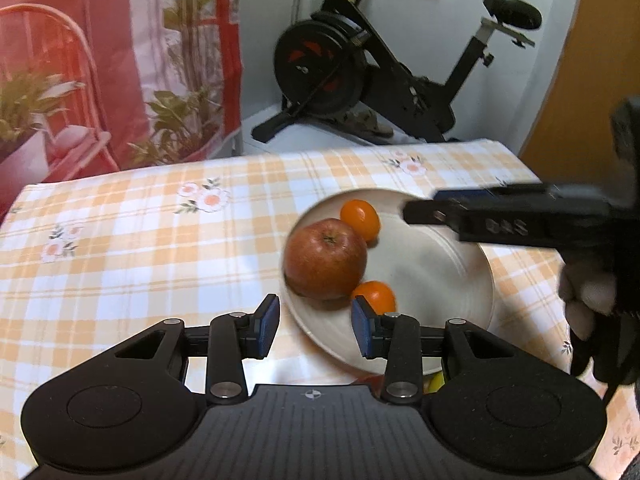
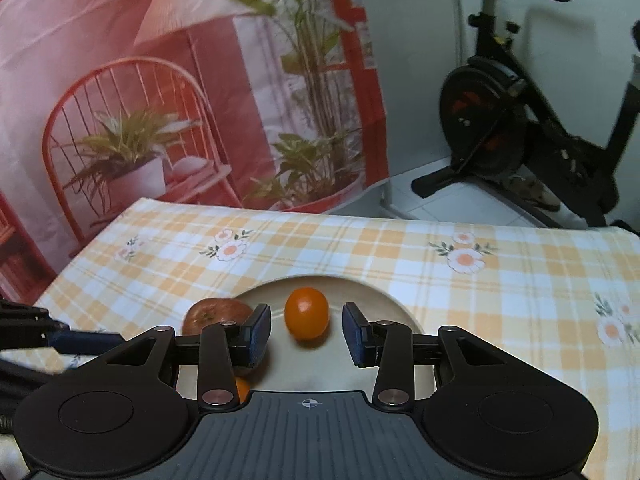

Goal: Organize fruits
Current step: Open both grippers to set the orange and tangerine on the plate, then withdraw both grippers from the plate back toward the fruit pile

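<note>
A checked tablecloth (image 1: 120, 248) with flower prints is seen covering the table, and a cream plate (image 1: 432, 276) is set on it toward the right of the left wrist view. Three fruits are carried on the plate. At its left rim an apple (image 1: 325, 258) is seated upright, its stem dimple turned upward and slightly away from the camera; no marked long axis is shown. Behind it and touching it, the far orange fruit (image 1: 360, 218) is laid with its long axis running from upper left to lower right. In front of the apple, the near orange fruit (image 1: 375, 296) is partly hidden by the right fingertip of the left gripper (image 1: 316, 326).

The left gripper's jaws are held apart with nothing between the pads; the apple lies just beyond the gap, above the plate's near rim. From the right edge the right gripper (image 1: 436, 210) is seen reaching over the plate.

In the right wrist view, the right gripper (image 2: 307, 334) is likewise spread wide and empty. The far orange fruit (image 2: 307, 313) is framed between the two pads, slightly beyond them, its long axis nearly vertical in the frame. The apple (image 2: 216, 314) is placed left of the left pad.
</note>
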The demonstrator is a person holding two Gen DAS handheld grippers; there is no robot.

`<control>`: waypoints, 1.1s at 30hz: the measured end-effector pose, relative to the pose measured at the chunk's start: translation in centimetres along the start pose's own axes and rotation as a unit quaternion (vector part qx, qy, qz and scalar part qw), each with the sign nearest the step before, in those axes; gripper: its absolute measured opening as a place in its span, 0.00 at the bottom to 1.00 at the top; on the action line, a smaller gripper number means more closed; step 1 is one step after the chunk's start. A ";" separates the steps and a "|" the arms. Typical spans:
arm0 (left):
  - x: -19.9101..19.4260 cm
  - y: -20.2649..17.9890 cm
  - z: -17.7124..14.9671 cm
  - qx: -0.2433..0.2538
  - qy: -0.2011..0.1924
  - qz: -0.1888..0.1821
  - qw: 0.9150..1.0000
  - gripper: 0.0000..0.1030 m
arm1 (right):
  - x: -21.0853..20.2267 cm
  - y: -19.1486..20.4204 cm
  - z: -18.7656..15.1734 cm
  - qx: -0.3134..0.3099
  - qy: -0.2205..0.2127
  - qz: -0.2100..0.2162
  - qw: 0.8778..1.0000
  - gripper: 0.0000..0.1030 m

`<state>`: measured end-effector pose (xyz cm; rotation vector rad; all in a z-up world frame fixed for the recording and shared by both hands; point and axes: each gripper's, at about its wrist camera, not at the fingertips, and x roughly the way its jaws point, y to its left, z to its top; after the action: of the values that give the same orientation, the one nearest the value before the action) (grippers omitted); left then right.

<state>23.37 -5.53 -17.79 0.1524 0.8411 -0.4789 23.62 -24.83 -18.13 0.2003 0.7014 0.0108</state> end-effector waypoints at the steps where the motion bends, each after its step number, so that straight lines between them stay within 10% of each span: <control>1: -0.5 0.2 -0.1 -0.003 -0.003 0.003 1.000 0.40 | -0.6 0.2 -0.3 0.003 -0.003 -0.001 1.000 0.36; 33: -6.5 0.4 -6.4 -0.049 -0.015 0.005 0.999 0.41 | -11.0 4.6 -9.8 0.036 0.002 -0.010 0.999 0.37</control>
<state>15.48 -0.90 -17.21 0.0594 0.8313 -0.4294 9.16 -19.40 -17.59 0.2630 0.7077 -0.0342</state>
